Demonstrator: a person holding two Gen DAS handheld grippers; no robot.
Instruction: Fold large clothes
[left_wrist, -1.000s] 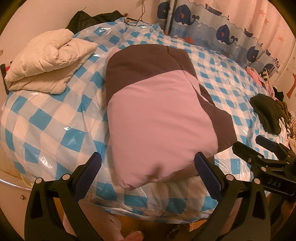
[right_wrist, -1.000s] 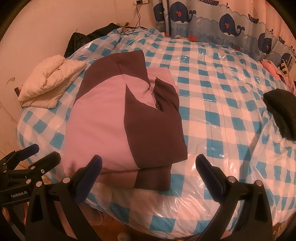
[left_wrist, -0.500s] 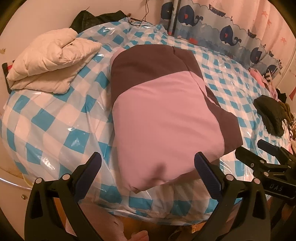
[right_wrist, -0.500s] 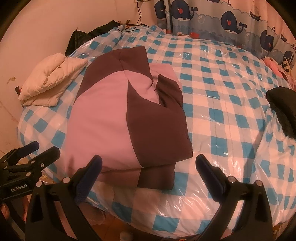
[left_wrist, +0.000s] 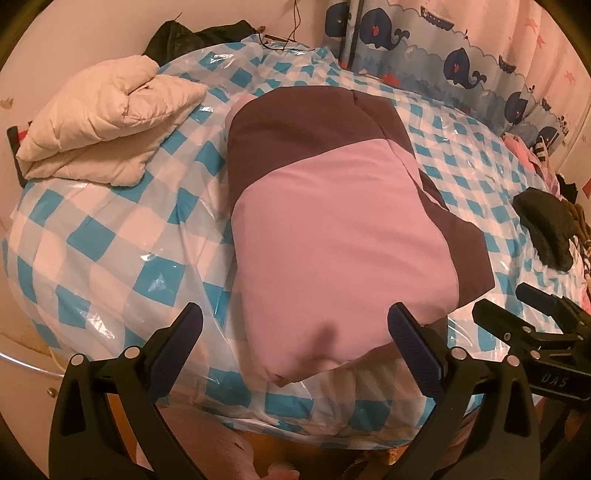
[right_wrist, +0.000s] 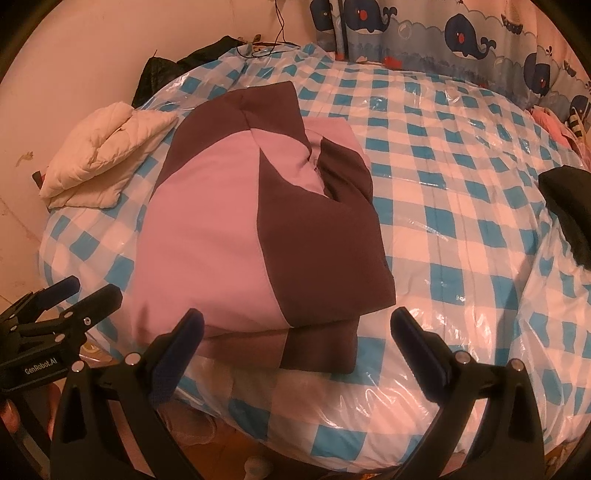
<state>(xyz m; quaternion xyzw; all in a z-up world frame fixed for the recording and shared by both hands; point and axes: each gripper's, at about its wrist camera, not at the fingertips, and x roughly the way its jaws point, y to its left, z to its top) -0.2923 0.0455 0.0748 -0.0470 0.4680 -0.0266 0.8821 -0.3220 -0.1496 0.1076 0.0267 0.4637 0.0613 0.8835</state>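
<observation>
Left wrist view: one folded pink-and-brown jacket (left_wrist: 332, 221) and one cream jacket (left_wrist: 107, 122) left of it; both the left gripper (left_wrist: 295, 325) and right gripper (right_wrist: 295, 325) hover spread, empty.

Before me, filling most of both views, lies a bed under a glossy blue-and-white checked plastic cover (left_wrist: 110, 236), its film catching warm, dim glare. Upper left of the frame: a plain cream wall (right_wrist: 92, 44), scuffed low down, with a thin dark cable (right_wrist: 280, 26) hanging along it. Upper right: a blue curtain printed with navy whales (left_wrist: 461, 62), beside it a pink curtain with starfish (left_wrist: 546, 48). A folded cream quilted blanket (left_wrist: 107, 118) sits at the bed's left edge; behind it, a crumpled black garment (left_wrist: 192, 35). At the right edge, a heap of dark clothes (left_wrist: 546, 229). Bottom centre, orange-brown floor (right_wrist: 229, 443) shows.
</observation>
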